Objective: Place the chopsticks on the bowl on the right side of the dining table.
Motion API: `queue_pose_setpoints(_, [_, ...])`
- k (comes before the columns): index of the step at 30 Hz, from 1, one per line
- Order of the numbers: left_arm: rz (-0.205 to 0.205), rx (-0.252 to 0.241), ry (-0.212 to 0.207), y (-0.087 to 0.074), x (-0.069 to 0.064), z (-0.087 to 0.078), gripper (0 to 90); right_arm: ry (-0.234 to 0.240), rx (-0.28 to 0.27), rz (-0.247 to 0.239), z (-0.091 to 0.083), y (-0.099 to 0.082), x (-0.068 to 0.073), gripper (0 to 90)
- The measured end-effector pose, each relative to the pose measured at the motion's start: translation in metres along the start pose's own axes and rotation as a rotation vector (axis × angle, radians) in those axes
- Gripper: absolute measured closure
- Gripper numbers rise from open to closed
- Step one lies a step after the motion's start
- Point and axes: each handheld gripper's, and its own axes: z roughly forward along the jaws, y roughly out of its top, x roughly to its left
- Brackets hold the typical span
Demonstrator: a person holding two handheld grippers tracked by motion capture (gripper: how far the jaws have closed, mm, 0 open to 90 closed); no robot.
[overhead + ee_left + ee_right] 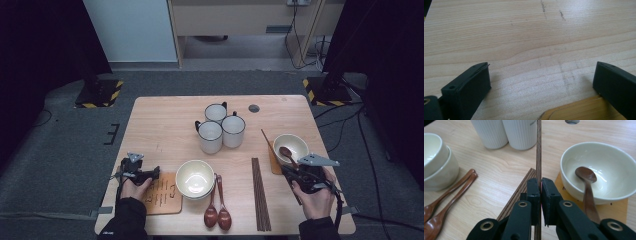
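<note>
Left gripper (pixel 150 174) sits at the table's (pixel 165 125) near-left, jaws spread wide with nothing between them, just bare wood, with the corner of the wooden coaster (pixel 162 194) at its right jaw. Leave it parked there; it's not needed for this step.

Next over: stacked bowls (pixel 195 178), two wooden spoons (pixel 218 202) just right of them, then the bundle of chopsticks (pixel 260 192) lying flat on the table. Three mugs (pixel 220 129) stand clustered farther back.

Right gripper (pixel 541 185) is clenched on a single chopstick (pixel 538 150). The stick runs straight out ahead of the jaws toward the mugs, and in the high view it passes beside the right bowl (pixel 291 147). That bowl stands on its own coaster (pixel 616 207) with a spoon (pixel 587 182) resting inside.

Likely step: setting this chopstick down by the right bowl. To do it well:
- Keep the clamp firm; the stick is thin and will pivot if you ease off mid-move.
- Watch the long end: it reaches toward the mugs, so swing it slowly and low.
- Stay clear of the spoon handle jutting over the bowl's rim, right next to your jaws.
- Lay the stick flat on the table beside the bowl before you let go, so it doesn't roll.
- Don't nudge the bundle on the way.
</note>
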Motion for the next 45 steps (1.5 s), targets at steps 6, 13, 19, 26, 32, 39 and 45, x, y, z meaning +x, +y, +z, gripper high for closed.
queue_pose_setpoints(6, [0.000, 0.000, 0.000, 0.000, 0.000, 0.000, 0.1, 0.012, -0.034, 0.015, -0.007, 0.011, -0.004, 85.1])
queue_pose_setpoints(13, [0.000, 0.000, 0.000, 0.000, 0.000, 0.000, 0.1, 0.010, -0.050, 0.024, -0.011, 0.018, -0.008, 85.1])
queue_pose_setpoints(19, [0.000, 0.000, 0.000, 0.000, 0.000, 0.000, 0.1, 0.007, -0.057, 0.027, -0.013, 0.023, -0.013, 85.1])
queue_pose_setpoints(26, [0.000, 0.000, 0.000, 0.000, 0.000, 0.000, 0.1, 0.010, -0.068, 0.028, -0.016, 0.030, -0.018, 85.1])
queue_pose_setpoints(32, [0.000, 0.000, 0.000, 0.000, 0.000, 0.000, 0.1, 0.011, -0.080, 0.033, -0.018, 0.035, -0.024, 85.1])
queue_pose_setpoints(39, [0.000, 0.000, 0.000, 0.000, 0.000, 0.000, 0.1, 0.009, -0.080, 0.029, -0.019, 0.040, -0.032, 85.1])
queue_pose_setpoints(45, [0.000, 0.000, 0.000, 0.000, 0.000, 0.000, 0.1, 0.000, -0.083, 0.034, -0.019, 0.042, -0.041, 85.1])
